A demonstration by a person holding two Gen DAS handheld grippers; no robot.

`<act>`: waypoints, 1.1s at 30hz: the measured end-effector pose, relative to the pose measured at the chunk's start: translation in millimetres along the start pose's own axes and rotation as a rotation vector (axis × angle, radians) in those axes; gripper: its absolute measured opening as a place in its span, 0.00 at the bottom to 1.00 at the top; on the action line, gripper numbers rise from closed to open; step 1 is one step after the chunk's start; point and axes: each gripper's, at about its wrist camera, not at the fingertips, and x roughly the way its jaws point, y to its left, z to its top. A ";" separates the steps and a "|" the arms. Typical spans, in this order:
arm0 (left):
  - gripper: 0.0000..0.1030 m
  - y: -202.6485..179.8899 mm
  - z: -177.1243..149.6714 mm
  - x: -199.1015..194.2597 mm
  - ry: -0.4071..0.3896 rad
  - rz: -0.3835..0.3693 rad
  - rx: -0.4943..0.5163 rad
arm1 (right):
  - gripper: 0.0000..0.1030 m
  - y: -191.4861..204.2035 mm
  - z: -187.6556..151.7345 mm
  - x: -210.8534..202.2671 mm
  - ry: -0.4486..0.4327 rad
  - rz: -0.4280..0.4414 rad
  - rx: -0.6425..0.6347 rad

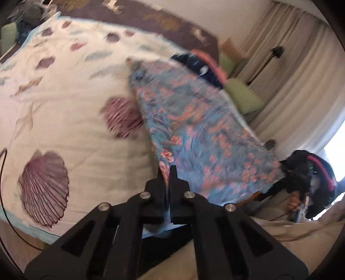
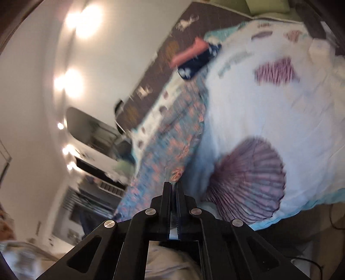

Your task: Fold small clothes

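A blue floral garment with pink flowers (image 1: 200, 133) is stretched in the air above a white bedspread printed with purple shells (image 1: 64, 107). My left gripper (image 1: 167, 170) is shut on one corner of the garment. My right gripper (image 2: 172, 185) is shut on another corner of the same garment (image 2: 172, 137); the right gripper also shows at the far end of the cloth in the left wrist view (image 1: 301, 172). Both views are motion-blurred.
A folded navy and pink garment (image 1: 202, 62) lies at the far edge of the bedspread, and it also shows in the right wrist view (image 2: 194, 58). A brown patterned blanket (image 1: 151, 17) lies beyond. Green cushions (image 1: 243, 94) and beige curtains (image 1: 291, 64) stand at the right.
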 end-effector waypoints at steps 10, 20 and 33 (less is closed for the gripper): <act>0.06 21.2 -24.8 36.3 0.173 0.115 -0.024 | 0.08 -20.0 -7.3 -8.5 0.003 -0.195 0.035; 0.78 15.4 -34.8 44.9 0.157 0.278 0.082 | 0.62 -20.3 -20.5 24.5 0.152 -0.290 -0.107; 0.08 11.5 -39.5 36.8 0.162 0.115 0.073 | 0.08 -19.6 -21.7 39.5 0.217 -0.045 -0.117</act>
